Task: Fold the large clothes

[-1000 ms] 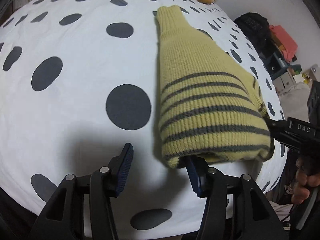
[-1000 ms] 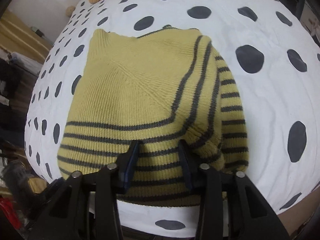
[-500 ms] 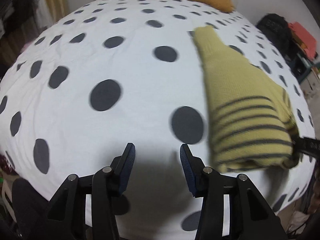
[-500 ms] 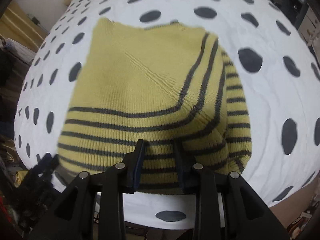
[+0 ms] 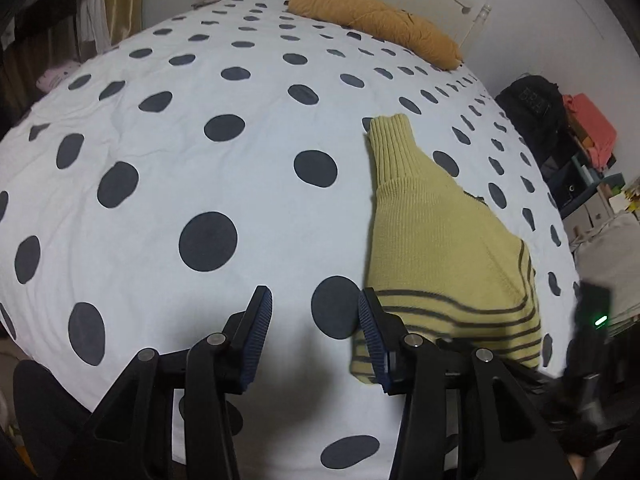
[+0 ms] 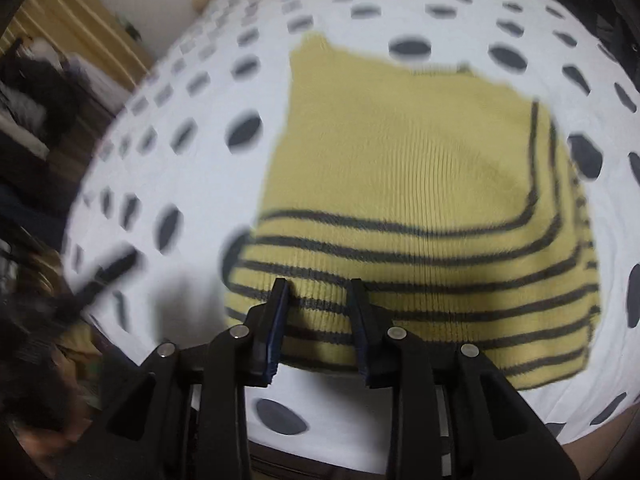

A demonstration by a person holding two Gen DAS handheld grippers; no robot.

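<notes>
A yellow knit sweater [image 5: 436, 240] with dark grey stripes lies folded on the polka-dot bed cover [image 5: 200, 160]; it also shows in the right wrist view [image 6: 408, 184]. My left gripper [image 5: 314, 320] is open and empty, above the cover just left of the sweater's near edge. My right gripper [image 6: 320, 296] is open, its tips over the sweater's striped near edge, and it holds nothing. The right wrist view is blurred.
An orange pillow [image 5: 376, 24] lies at the far end of the bed. A black bag [image 5: 532, 108] and shelves with red items [image 5: 588, 124] stand to the right. Curtains [image 5: 120, 0] hang at the far left. The bed's near edge [image 6: 360, 440] is close below.
My left gripper has let go of the sweater's edge, pulled back and swung left. My right gripper has opened wider and drawn back slightly, while the sweater stays on the bed.
</notes>
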